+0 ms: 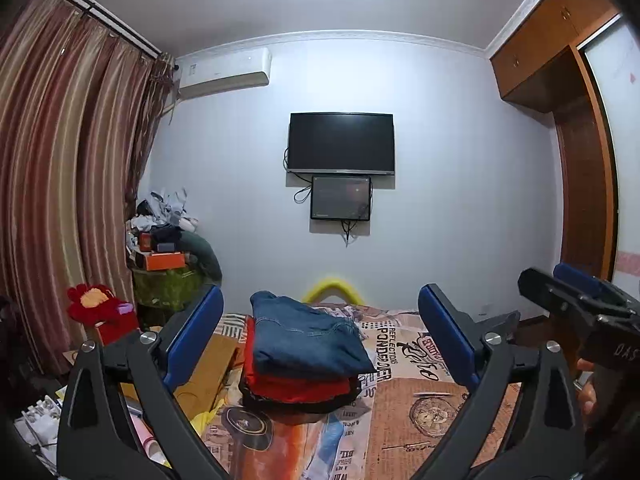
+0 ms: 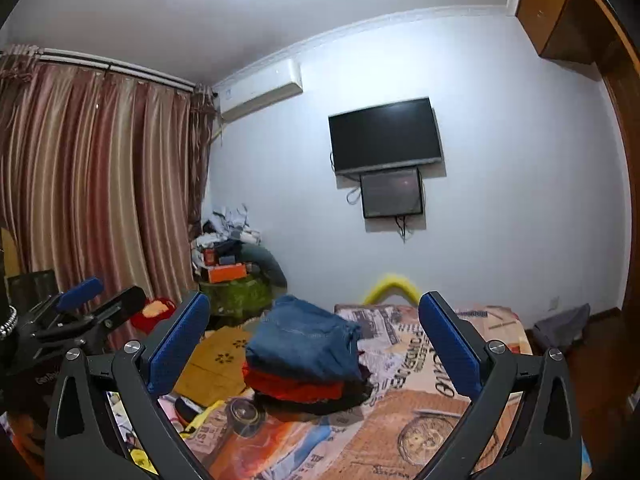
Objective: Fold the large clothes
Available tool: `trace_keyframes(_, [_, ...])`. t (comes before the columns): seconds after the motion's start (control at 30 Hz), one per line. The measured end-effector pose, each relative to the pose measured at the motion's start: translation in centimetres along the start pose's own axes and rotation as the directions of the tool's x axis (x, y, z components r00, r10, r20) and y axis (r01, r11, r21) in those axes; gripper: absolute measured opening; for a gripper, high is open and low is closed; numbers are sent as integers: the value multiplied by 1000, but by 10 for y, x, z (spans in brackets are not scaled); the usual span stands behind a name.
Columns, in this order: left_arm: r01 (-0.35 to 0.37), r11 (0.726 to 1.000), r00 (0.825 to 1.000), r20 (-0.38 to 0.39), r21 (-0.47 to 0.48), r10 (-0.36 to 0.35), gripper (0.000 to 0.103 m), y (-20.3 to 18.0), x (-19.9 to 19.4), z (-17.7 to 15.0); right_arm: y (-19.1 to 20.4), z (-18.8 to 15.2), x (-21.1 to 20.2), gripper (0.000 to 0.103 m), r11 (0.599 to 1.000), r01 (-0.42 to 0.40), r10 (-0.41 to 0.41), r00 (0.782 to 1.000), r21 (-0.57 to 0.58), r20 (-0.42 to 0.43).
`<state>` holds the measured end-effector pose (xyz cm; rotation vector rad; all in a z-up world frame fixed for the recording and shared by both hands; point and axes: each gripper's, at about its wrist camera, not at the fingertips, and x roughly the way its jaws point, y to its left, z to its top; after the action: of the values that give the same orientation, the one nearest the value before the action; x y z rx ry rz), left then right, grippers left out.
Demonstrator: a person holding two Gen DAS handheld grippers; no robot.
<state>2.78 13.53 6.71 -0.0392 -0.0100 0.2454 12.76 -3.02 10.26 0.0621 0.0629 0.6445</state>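
Observation:
A stack of folded clothes lies on the bed: blue jeans on top, a red garment under them, a dark one at the bottom. My left gripper is open just short of the stack, its blue pads wide apart and empty. To its right my right gripper pokes in. In the right wrist view the jeans sit between the wide, empty jaws of my right gripper, and my left gripper shows at the left edge.
Striped curtains hang on the left and a wooden wardrobe stands on the right. A TV is on the far wall. Cluttered boxes, a red plush toy and cardboard lie left of the bed.

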Motion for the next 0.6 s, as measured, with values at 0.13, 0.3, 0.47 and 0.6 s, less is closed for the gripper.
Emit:
trace_keyframes(0.13, [-1,1000,1000,-3,-5,1,99,2,0,-3,-1,-5,-1,103,1000,-2,2,1000,7,-16])
trace_keyframes(0.3, [-3,1000,1000,-13,-9,3,99,3,1,-8,-1,-9,-7,103,1000,-1,1,1000,3,-18])
trace_keyframes(0.47, [-15,1000,1000,-26,-6,15,99,4,5,-12,1,-14,-14,103,1000,10,-10,1000,-17,-22])
trace_keyframes(0.6, [-19,1000,999,-37,-5,18,99,4,9,-17,3,-15,-15,103,1000,7,-8,999,-16,-38])
